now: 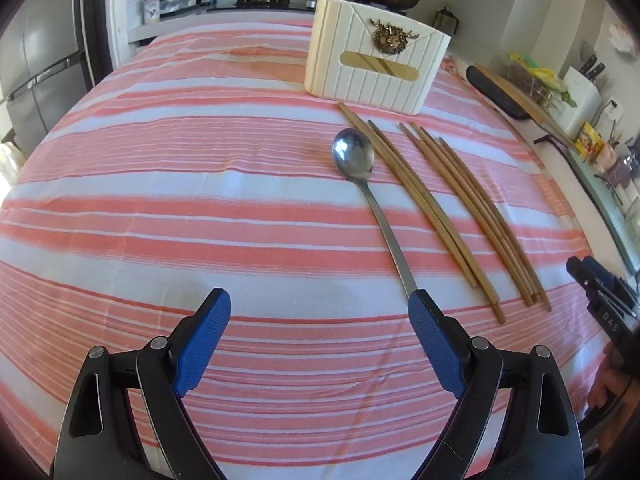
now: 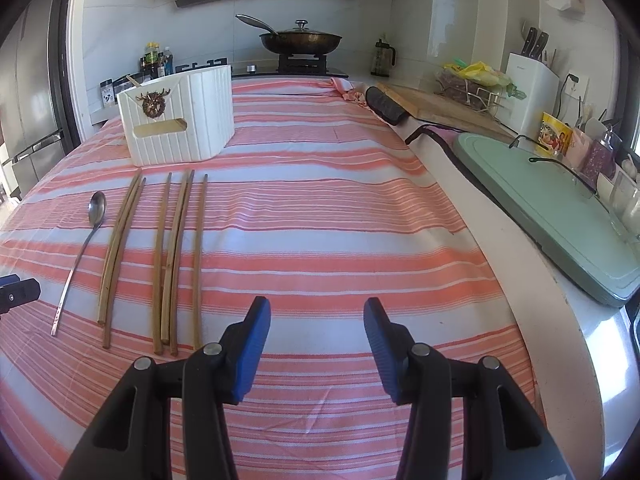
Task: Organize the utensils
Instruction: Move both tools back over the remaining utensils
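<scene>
Fingers (image 1: 216, 336) of the left gripper (image 1: 320, 320) stand wide apart above the striped cloth (image 1: 160, 200) that covers the counter (image 2: 576, 344), and nothing is between them. Its right finger tip is just at the end of the handle of the metal spoon (image 1: 362, 176); whether it touches the handle I cannot tell. The right gripper (image 2: 317, 344) has its fingers about half open, also with nothing between them, over bare cloth near the right edge of the counter.

The spoon lies flat, its bowl toward the far edge. Just beside it, on its right, lie the wooden chopsticks (image 2: 168, 256), side by side: first a pair, then four more after a small gap. Behind their far tips stands the white utensil holder (image 2: 180, 120), with one stick inside. At the far edge, a lidded pan (image 2: 300, 42) sits on the stove.
</scene>
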A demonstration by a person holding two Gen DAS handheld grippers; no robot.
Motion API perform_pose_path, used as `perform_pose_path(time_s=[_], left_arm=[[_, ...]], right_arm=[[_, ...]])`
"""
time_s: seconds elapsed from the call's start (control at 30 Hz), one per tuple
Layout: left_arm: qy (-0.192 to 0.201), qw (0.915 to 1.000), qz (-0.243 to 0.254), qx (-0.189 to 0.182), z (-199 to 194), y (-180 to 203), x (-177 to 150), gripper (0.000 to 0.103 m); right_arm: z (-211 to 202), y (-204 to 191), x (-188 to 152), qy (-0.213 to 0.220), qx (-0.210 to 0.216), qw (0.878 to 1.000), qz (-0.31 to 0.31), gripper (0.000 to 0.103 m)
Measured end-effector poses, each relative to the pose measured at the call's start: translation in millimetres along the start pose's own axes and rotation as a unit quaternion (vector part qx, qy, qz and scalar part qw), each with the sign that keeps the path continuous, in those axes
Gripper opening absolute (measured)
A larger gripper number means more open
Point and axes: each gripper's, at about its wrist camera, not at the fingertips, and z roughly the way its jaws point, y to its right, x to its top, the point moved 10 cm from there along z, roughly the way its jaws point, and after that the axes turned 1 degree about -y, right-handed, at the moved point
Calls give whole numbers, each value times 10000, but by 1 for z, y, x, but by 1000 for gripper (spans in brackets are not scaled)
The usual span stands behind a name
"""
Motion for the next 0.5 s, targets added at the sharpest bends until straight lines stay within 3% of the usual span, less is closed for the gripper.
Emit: perform_pose_path(time_s=[0.5], left_arm=[[-12,10000,-16,36,2,-2,-1,91]], right_arm=[[-1,-1,2,34,-21,10000,-56,49]])
